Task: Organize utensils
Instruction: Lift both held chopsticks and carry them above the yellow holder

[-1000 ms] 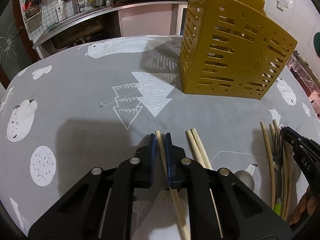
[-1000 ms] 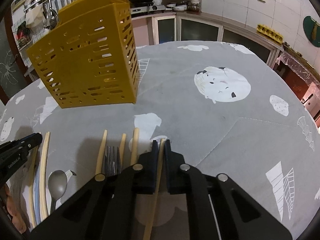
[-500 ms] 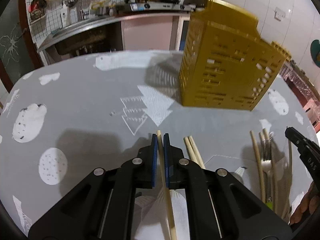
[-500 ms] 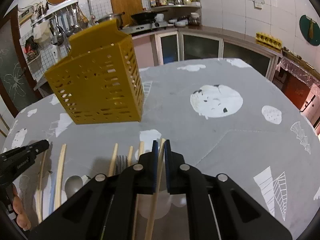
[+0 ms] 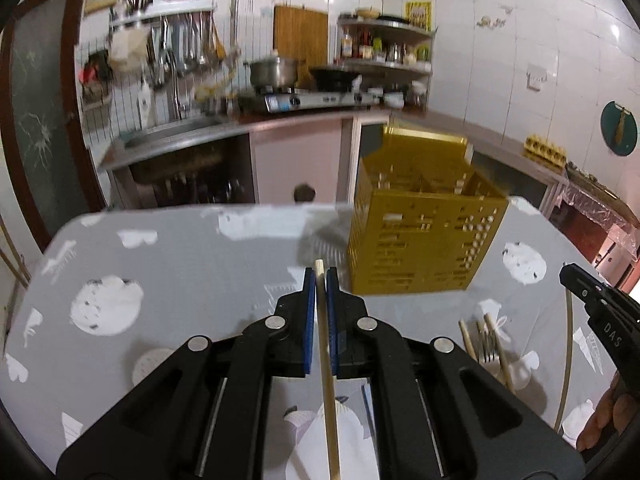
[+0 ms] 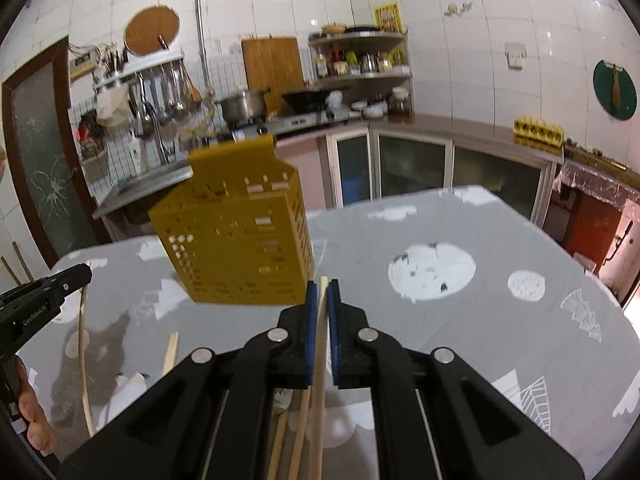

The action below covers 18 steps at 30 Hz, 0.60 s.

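Observation:
My left gripper (image 5: 320, 274) is shut on a wooden chopstick (image 5: 327, 380) and holds it raised above the table. My right gripper (image 6: 322, 286) is shut on another wooden chopstick (image 6: 319, 380), also raised. The yellow perforated utensil holder (image 5: 420, 232) stands upright on the grey tablecloth, ahead and to the right in the left wrist view; in the right wrist view the holder (image 6: 240, 236) is ahead and to the left. More chopsticks and a fork (image 5: 489, 346) lie on the cloth between the grippers.
The table carries a grey cloth with white prints (image 6: 432, 272). Loose chopsticks (image 6: 170, 354) lie on it at the left in the right wrist view. A kitchen counter with stove and pots (image 5: 304, 96) runs behind the table.
Both grippers have lifted with their chopsticks, from low over the cloth to well above it. The holder now appears lower and farther in both views.

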### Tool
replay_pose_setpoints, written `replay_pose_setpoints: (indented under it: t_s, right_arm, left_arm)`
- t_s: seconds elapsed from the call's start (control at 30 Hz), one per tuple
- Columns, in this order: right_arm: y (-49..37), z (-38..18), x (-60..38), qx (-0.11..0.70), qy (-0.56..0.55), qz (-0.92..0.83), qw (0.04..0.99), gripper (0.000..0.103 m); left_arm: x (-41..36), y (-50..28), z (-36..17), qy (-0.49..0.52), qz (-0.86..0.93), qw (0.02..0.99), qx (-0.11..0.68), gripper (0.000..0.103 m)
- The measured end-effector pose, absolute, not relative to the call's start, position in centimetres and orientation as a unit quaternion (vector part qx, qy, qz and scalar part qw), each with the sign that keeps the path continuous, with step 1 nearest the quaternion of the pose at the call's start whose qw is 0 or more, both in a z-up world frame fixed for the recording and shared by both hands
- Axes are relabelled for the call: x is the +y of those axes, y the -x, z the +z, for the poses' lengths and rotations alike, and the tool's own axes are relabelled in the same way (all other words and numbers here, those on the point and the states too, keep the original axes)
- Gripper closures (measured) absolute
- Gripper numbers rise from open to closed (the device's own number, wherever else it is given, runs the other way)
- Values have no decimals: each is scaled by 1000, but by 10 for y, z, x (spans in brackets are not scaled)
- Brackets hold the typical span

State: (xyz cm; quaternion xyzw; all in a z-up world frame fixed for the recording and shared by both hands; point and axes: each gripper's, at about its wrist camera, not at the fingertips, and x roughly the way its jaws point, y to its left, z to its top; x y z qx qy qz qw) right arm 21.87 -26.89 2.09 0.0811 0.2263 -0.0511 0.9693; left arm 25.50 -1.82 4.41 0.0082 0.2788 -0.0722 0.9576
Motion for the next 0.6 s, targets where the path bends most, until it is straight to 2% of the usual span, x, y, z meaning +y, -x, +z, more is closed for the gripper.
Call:
replay_pose_setpoints:
  t_s: [0.37,0.6]
  right_arm:
    - [-184,52,-263,123,-55,-73,988,97]
    - [-172,63,-266,93,-55,-73,991,97]
  left_arm:
    - [-13,-235,66,0,-67,974,217,99]
    - [-9,-222,79,10,-72,980,184,99]
